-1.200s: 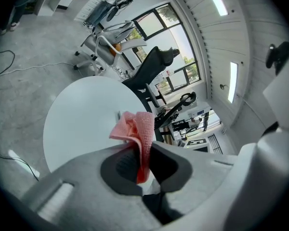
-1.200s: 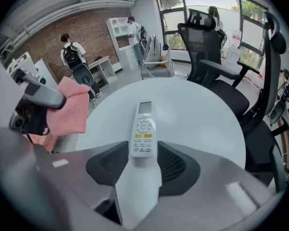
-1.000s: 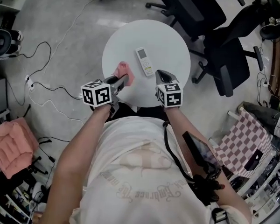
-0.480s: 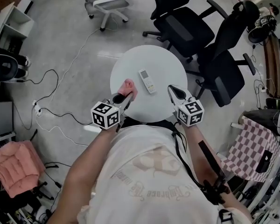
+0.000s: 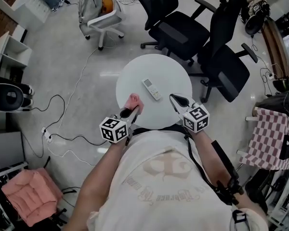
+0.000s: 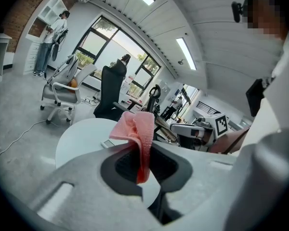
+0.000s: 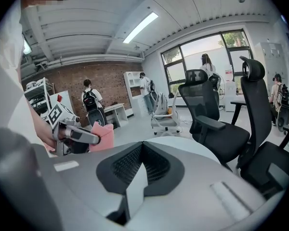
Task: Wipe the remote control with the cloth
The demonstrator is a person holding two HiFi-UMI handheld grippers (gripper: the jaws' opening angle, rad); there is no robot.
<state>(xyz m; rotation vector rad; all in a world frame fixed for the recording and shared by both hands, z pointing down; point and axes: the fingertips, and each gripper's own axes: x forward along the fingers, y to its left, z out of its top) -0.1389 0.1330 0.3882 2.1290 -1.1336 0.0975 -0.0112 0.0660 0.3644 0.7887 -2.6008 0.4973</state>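
Lying on the surface: the remote [image 5: 152,89], white and slim, flat and slanted, near the middle, with nothing touching it.
Cloth: the pink cloth [image 5: 134,101] is bunched and pinched in the left tool, its loose end sticking out past the tips. From the head view it sits over the near left part of the surface, left of the remote and apart from it.
Left tool: the left tool [image 6: 140,146] has its jaws clamped on the cloth [image 6: 137,129], a fold running down between the pads.
Right tool: the right tool [image 7: 142,143] has its jaws pressed together with nothing between them. It is over the near right edge, right of the remote and clear of it.
Surface: the surface [image 5: 168,71] is round, white and small.
Person: at the near edge, in a light shirt, a tool in each hand.
Around: two black chairs [image 5: 229,69] beyond the surface, a white chair [image 5: 103,16] further left, cables [image 5: 72,105] on the grey floor.
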